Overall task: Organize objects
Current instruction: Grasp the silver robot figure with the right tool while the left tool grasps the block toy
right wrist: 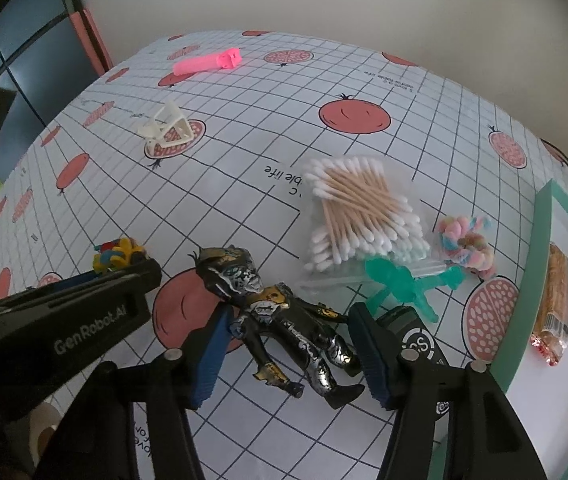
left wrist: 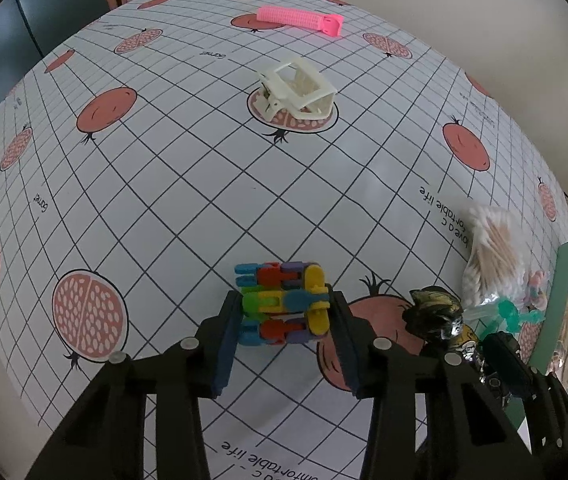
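My left claw [left wrist: 286, 312] low over the tablecloth [left wrist: 164, 200], clamped on the colourful block toy [left wrist: 282, 304] — right claw [right wrist: 288, 344] angled down, spread wide, straddling the toy figure [right wrist: 280, 312], gripping nothing.

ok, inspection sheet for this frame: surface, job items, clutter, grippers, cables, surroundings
surface: tablecloth, grid and pomegranate print, flat.
job items: block toy between left fingers; figure lying between right fingers; swabs, pink clip, white claw clip, teal toy, pom-pom bag on the cloth.
clutter: green-edged tray holding packets at right.
grippers: left gripper shut on block toy; right gripper open, straddling figure.
cables: dark cable by the far-right table edge.
surroundings: pale wall, dark panel at left.
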The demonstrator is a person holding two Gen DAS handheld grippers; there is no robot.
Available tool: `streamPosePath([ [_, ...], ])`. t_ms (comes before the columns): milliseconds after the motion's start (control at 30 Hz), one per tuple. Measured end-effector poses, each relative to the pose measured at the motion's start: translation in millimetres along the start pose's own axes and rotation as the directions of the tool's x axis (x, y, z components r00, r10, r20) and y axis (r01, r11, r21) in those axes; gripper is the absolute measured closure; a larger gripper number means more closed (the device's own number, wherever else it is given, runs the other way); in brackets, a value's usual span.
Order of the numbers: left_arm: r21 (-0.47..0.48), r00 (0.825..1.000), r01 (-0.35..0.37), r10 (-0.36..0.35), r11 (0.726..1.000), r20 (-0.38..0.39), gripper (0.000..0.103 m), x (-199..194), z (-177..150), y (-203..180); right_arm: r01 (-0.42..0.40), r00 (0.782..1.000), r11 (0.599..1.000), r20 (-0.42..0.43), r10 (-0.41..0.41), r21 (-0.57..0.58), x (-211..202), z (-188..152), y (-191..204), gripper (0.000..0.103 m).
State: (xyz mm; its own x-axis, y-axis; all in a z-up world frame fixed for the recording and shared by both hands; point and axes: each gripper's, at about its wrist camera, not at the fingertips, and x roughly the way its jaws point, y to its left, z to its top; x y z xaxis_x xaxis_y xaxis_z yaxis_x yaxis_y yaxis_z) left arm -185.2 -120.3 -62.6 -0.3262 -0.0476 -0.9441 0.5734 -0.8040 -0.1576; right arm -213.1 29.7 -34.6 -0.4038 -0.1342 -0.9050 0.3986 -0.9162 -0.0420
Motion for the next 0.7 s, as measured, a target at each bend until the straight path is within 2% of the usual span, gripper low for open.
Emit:
streamPosePath([
  [167,-0.001,1.0,0.007,-0.007,1.0,0.001,0.059,-5,-1,5,-0.02,1.0,0.999,-0.01,0.02,0.026,-1,0,-5,0.041],
  [200,-0.002,1.0,0.007,-0.007,1.0,0.003,0.059,-6,0,5,-0.023,1.0,0.999,-0.012,0.024,0.031,-1,0,-6,0.043],
  [233,-0.004,1.0,0.009,-0.009,1.0,0.008,0.059,-8,0,6,-0.036,0.999,0.999,-0.005,0.036,0.035,-3,1,-7,0.05],
  [267,-0.006,1.0,0.009,-0.009,1.0,0.012,0.059,-9,1,7,-0.037,0.999,0.999,-0.001,0.037,0.038,-5,1,-7,0.053],
  [333,-0.008,1.0,0.015,-0.015,1.0,0.021,0.059,-12,0,8,-0.038,0.999,0.998,0.0,0.038,0.042,-9,3,-7,0.056],
  [500,-0.016,0.999,0.025,-0.025,1.0,0.034,0.059,-20,-1,13,-0.037,0.999,0.999,-0.002,0.037,0.029,-10,2,-8,0.059],
  [533,-0.019,0.999,0.029,-0.028,0.999,0.037,0.059,-20,1,10,-0.037,0.999,0.999,0.0,0.037,0.033,-11,2,-8,0.062],
  [700,-0.023,0.997,0.041,-0.039,0.999,0.061,0.059,-35,-5,18,-0.042,0.999,0.997,0.011,0.041,0.07,-14,3,-16,0.065],
])
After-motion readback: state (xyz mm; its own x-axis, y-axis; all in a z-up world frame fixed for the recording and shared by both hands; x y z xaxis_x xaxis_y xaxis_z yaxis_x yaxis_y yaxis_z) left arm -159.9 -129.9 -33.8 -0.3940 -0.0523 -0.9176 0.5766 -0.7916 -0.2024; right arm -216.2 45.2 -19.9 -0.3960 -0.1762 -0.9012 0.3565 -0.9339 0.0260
